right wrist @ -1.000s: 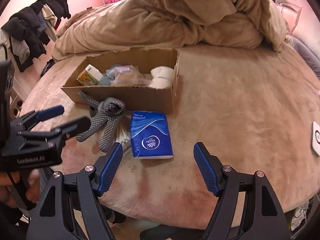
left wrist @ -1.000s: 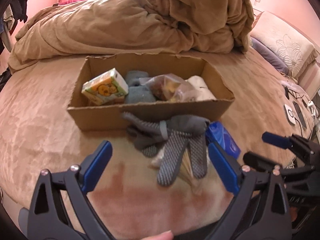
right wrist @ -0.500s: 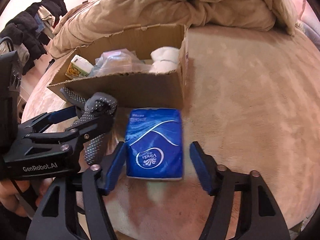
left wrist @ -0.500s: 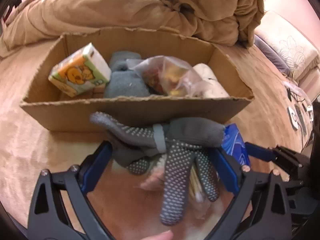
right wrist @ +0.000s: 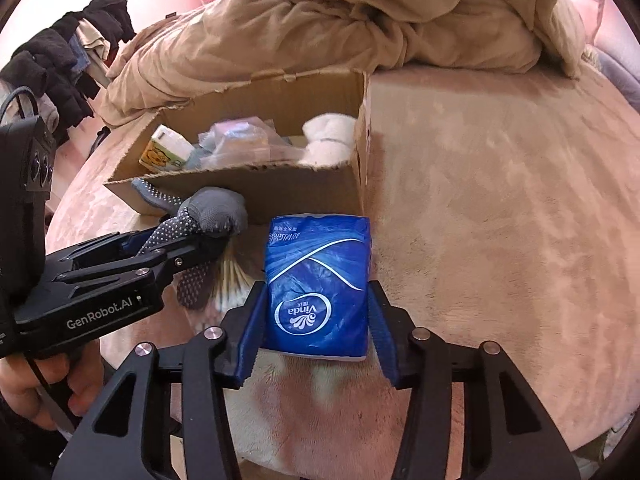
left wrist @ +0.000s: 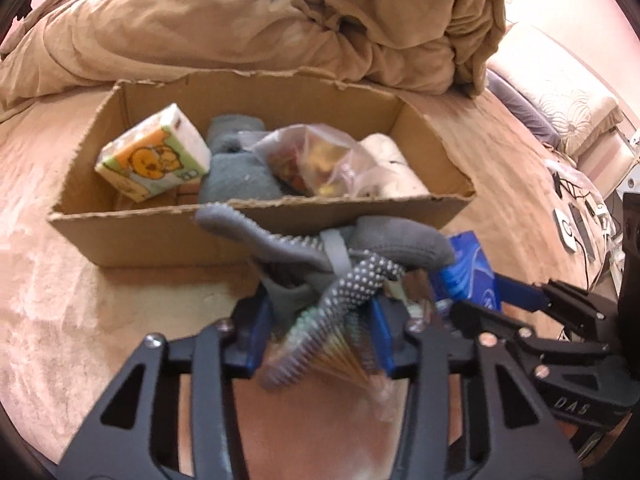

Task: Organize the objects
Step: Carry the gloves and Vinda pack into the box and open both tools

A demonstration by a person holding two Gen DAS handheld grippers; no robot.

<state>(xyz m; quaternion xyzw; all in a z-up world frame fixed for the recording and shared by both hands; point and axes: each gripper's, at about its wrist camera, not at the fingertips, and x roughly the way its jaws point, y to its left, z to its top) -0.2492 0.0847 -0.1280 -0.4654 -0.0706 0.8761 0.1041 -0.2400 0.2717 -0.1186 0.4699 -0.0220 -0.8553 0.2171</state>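
1. The left gripper [left wrist: 320, 332] has its blue pads pressed together on the grey dotted gloves [left wrist: 348, 256], with a blurred bundle of thin sticks [left wrist: 340, 360] caught or lying under them; which one cannot be told.
2. The right gripper [right wrist: 316, 320] straddles the blue tissue pack [right wrist: 318, 284]. Its pads sit against or just beside the pack's two sides, and whether they squeeze it yet cannot be told.
3. Just ahead of both sets of tongs stands the cardboard box [left wrist: 160, 236], its near wall touching the gloves' upper end.
4. Inside it lie a small tissue packet [left wrist: 154, 160], a grey-blue cloth [left wrist: 236, 168], a clear bag [left wrist: 320, 160] and a white roll [left wrist: 394, 168].
5. Beyond it is the heaped duvet [left wrist: 260, 20].
6. Risks, as a judgement: the limp gloves may drag the sticks along or snag on the box's torn rim, and the slick pack may slip from a shallow pinch. The grippers sit close together and could knock each other while lifting.
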